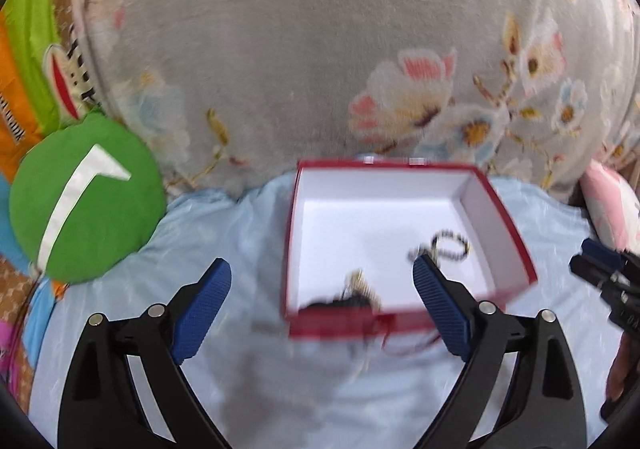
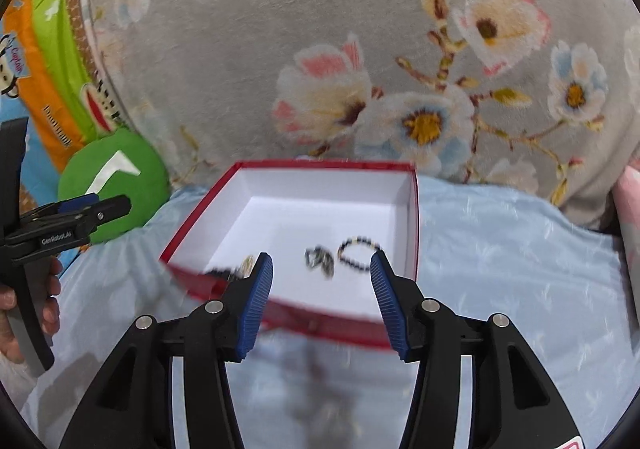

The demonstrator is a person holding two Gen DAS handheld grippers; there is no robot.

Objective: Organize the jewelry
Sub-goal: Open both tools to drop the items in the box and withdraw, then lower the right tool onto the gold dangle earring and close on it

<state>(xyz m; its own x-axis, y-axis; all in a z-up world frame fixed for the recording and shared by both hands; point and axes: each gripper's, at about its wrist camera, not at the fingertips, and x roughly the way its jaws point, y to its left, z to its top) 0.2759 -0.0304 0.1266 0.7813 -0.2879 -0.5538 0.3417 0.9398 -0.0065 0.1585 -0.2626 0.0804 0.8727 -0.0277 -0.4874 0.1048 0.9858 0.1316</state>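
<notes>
Ahead of both spread, empty grippers sat the red box (image 2: 414, 209) on the blue sheet (image 2: 500, 241), holding a bead bracelet (image 2: 359, 253) by its right wall, a ring cluster (image 2: 320, 261) mid-floor and a dark tangle (image 1: 352, 299) near the front, with the right gripper (image 2: 322, 269) squarely before the bracelet and the left gripper (image 1: 322, 275) nearer the tangle.

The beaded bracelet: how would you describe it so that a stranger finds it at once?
On the pale blue sheet stands an open red box with a white inside. The beaded bracelet lies near its right wall, the only closed ring of dark beads with some gold.
</notes>
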